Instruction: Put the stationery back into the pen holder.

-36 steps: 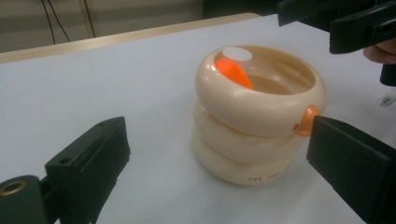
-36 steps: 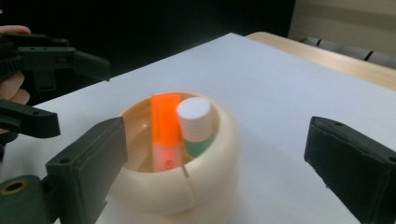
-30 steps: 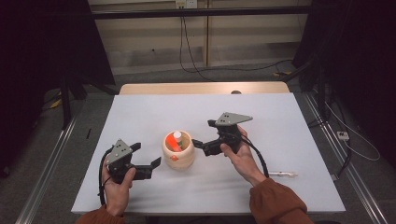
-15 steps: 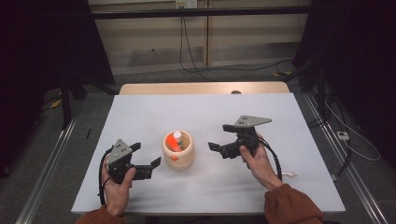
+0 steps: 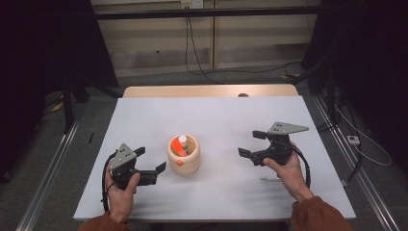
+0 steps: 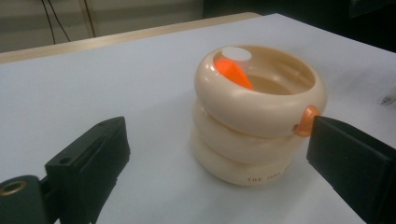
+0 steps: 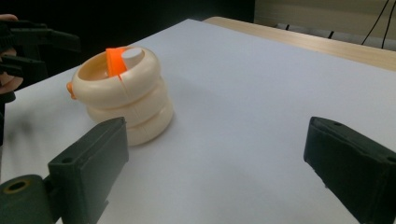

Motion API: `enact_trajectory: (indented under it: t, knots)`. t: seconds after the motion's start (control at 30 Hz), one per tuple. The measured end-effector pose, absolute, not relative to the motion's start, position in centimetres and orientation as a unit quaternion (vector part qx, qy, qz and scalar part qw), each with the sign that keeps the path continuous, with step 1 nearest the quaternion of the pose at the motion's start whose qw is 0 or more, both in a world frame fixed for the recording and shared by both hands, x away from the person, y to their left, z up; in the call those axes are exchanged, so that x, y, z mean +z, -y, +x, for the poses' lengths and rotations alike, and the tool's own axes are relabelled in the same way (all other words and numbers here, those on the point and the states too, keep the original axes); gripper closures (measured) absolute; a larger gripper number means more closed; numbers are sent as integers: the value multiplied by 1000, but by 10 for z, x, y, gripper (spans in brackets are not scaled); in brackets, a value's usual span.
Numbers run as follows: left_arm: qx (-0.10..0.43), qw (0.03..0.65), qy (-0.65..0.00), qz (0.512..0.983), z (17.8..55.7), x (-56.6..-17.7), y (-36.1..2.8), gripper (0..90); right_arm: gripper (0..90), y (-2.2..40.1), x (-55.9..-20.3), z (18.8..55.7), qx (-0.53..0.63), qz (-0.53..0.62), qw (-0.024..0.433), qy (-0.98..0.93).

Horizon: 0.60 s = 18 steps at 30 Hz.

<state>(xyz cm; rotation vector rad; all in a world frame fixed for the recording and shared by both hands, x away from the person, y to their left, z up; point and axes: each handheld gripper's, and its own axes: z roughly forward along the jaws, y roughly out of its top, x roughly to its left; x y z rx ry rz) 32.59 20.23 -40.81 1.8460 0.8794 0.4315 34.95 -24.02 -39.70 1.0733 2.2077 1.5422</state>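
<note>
A cream ribbed holder point(image 5: 183, 155) point(image 6: 254, 121) point(image 7: 122, 93), shaped like three stacked rings, stands upright near the middle of the white table point(image 5: 211, 120). An orange tube with a white cap point(image 5: 181, 143) point(image 6: 233, 67) point(image 7: 122, 58) leans inside it. A small orange knob point(image 6: 306, 120) sticks out of its side. My left gripper point(image 5: 153, 164) point(image 6: 219, 177) sits open just left of the holder, one jaw close to the knob. My right gripper point(image 5: 249, 145) point(image 7: 219, 177) is open, to the right and well apart from the holder.
A thin white object point(image 5: 270, 179) lies on the table beside the right hand. A wooden strip point(image 5: 211, 90) runs along the table's far edge. Metal rails point(image 5: 43, 183) flank the table and cables point(image 5: 207, 67) trail on the floor behind it.
The right gripper has drawn away from the holder to the right and slightly toward the near edge. The left gripper and the holder have stayed in place.
</note>
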Motion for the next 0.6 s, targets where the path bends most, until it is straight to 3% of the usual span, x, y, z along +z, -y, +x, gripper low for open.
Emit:
enact_trajectory:
  t: [0.6]
  knots:
    - [179,502,-366,763,326,-408,-202,54,106,287,-399,337,490,376,126,-776]
